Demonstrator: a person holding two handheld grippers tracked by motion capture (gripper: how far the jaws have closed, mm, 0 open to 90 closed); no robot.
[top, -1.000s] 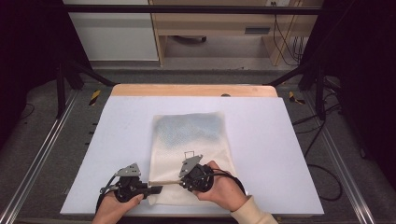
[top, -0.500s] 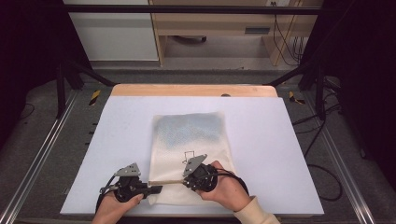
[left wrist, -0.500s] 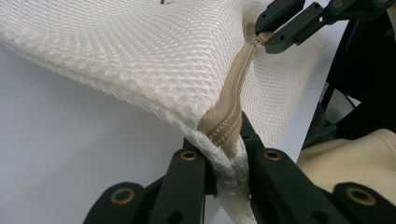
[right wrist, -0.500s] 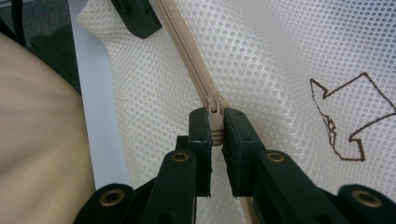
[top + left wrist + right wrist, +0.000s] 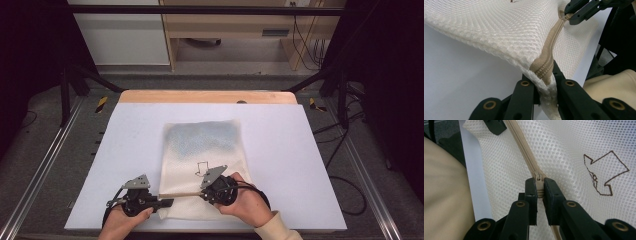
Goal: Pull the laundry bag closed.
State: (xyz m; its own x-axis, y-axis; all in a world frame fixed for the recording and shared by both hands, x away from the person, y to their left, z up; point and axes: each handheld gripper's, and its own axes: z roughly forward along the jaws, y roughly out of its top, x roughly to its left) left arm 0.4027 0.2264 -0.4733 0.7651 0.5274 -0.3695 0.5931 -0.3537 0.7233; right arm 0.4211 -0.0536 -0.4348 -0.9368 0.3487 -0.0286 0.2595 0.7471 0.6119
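A white mesh bag (image 5: 205,145) lies flat on the white table (image 5: 300,150), with a beige zipper (image 5: 181,195) along its near edge. My left gripper (image 5: 167,202) is shut on the bag's left end, where the zipper (image 5: 550,45) runs between its pads (image 5: 546,75). My right gripper (image 5: 202,193) is shut on the zipper pull (image 5: 539,179), which sits pinched between its jaws (image 5: 539,185). In the left gripper view the right gripper (image 5: 577,12) shows farther along the zipper. The zipper teeth (image 5: 520,141) between the two grippers are closed.
A brown arrow outline (image 5: 602,173) is printed on the mesh just beyond the right gripper. A cream sleeve (image 5: 277,230) comes in at the bottom edge. A wooden strip (image 5: 205,97) borders the table's far side, and metal rails (image 5: 45,165) run along both sides.
The right gripper has edged slightly to the right with the zipper pull. The left gripper has stayed put on the bag's end.
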